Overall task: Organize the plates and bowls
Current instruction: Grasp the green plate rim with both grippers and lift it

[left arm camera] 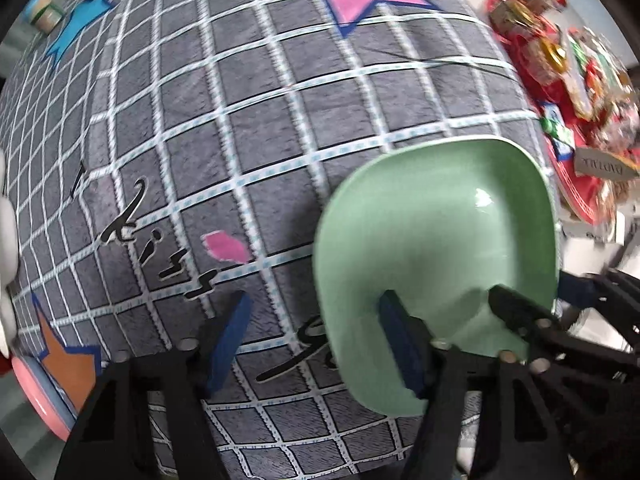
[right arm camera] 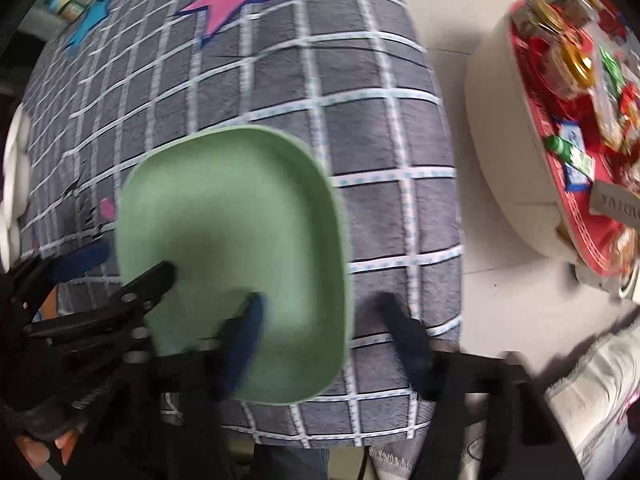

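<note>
A pale green squarish bowl (left arm camera: 436, 248) sits on a grey grid-pattern rug; it also shows in the right wrist view (right arm camera: 236, 216). My left gripper (left arm camera: 316, 344) is open, its right finger inside the bowl at the near rim and its left finger over the rug. My right gripper (right arm camera: 326, 340) is open, its left finger inside the bowl and its right finger outside over the rug. Each gripper shows in the other's view, at the bowl's edge. A pink plate (left arm camera: 40, 396) lies at the rug's lower left edge.
The rug (left arm camera: 224, 128) has pink, blue and orange stars. A round white stool with a red tray (right arm camera: 576, 216) of snacks stands to the right on a pale floor. A jar (left arm camera: 44, 12) stands far left. White round shapes (right arm camera: 16, 168) lie at the left edge.
</note>
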Demonstrator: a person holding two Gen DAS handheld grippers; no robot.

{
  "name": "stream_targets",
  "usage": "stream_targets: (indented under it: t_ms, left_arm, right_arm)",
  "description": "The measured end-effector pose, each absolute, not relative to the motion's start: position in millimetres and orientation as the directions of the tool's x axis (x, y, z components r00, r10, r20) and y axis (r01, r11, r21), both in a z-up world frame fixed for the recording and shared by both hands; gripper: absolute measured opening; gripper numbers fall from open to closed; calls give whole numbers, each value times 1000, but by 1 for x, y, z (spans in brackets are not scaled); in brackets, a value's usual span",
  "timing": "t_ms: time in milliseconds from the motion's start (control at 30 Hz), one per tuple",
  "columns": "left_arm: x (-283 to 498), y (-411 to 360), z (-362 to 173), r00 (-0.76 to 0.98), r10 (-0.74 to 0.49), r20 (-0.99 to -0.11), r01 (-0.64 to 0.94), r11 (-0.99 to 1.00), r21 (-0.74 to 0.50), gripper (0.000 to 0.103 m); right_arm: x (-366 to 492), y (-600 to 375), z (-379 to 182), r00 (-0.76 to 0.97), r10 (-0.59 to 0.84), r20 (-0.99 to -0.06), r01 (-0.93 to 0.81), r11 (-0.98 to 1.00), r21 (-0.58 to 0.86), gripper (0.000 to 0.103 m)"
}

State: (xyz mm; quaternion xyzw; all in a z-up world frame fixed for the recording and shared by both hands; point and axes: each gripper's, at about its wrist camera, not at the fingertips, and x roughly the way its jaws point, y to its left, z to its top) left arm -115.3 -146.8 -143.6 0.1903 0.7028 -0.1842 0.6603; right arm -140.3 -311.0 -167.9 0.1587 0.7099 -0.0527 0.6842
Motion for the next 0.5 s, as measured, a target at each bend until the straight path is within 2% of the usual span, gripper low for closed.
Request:
stream_targets:
  t_ms: [100,300,500]
  left_arm:
    - [-120,-163,-143,-70,0,-998,528,849,-37,37]
    - [-122,-161,-155,-81,17,-997,506,862,-26,37]
    - [-128,-138,-161,-67,48,-997,479,878,10,37]
  right_arm:
    - [-139,-301,-165,-20,171,-985,266,951,160,43]
    - [-142,-291,-165,-22,241,-970,279,933,226,42]
    - [-145,-236,-160,-51,259,-965,234,942,240,43]
